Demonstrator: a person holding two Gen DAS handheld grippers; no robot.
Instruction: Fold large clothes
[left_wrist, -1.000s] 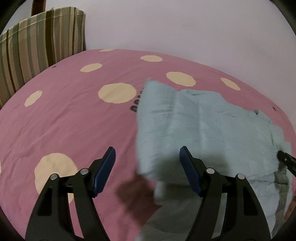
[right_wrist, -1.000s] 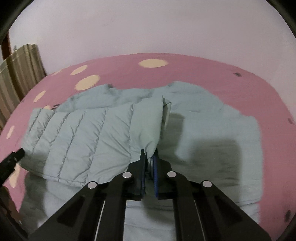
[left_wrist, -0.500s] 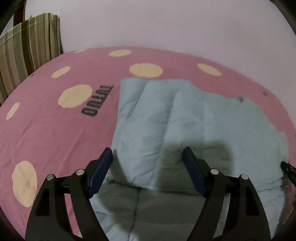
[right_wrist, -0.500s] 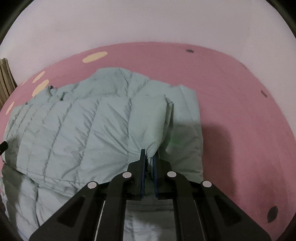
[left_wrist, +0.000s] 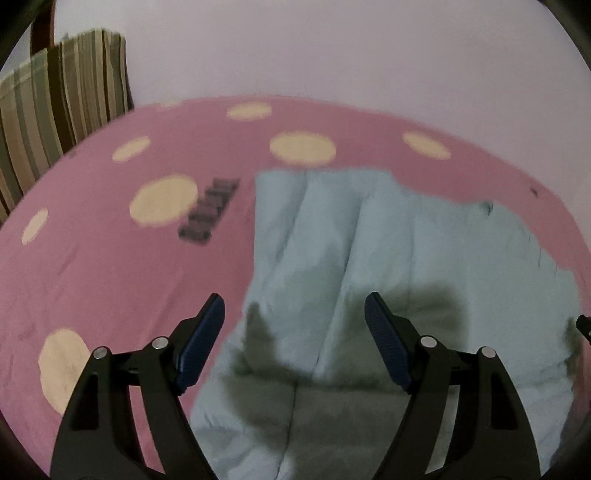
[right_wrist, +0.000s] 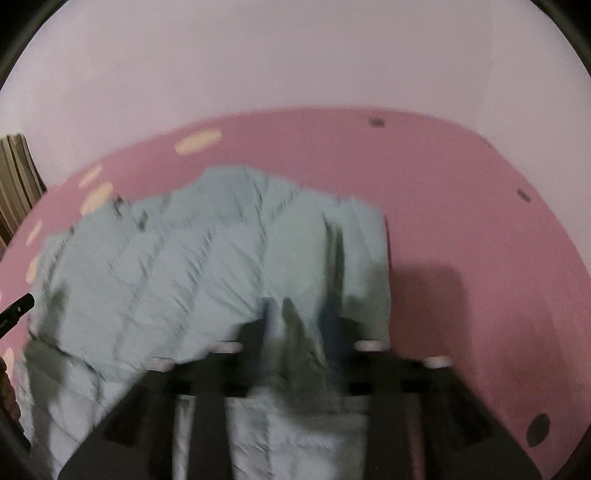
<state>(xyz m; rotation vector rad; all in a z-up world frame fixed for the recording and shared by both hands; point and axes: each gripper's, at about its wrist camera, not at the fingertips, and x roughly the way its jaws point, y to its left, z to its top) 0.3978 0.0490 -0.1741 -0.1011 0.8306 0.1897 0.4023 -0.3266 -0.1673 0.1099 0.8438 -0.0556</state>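
Observation:
A pale blue-green quilted jacket lies folded over itself on a pink bed cover with cream dots. My left gripper hovers open over the jacket's left part, nothing between its blue pads. In the right wrist view the picture is blurred. My right gripper is opening, its jaws parted around the near edge of the jacket's folded-over layer, the fabric loose between them. The left gripper's tip shows at that view's left edge.
A striped pillow leans at the bed's far left against a pale wall. Dark lettering is printed on the cover beside the jacket. Pink bed cover lies bare to the right of the jacket.
The right gripper carried the jacket's folded layer rightward over the rest, then its jaws parted. The left gripper slid sideways over the jacket, staying open.

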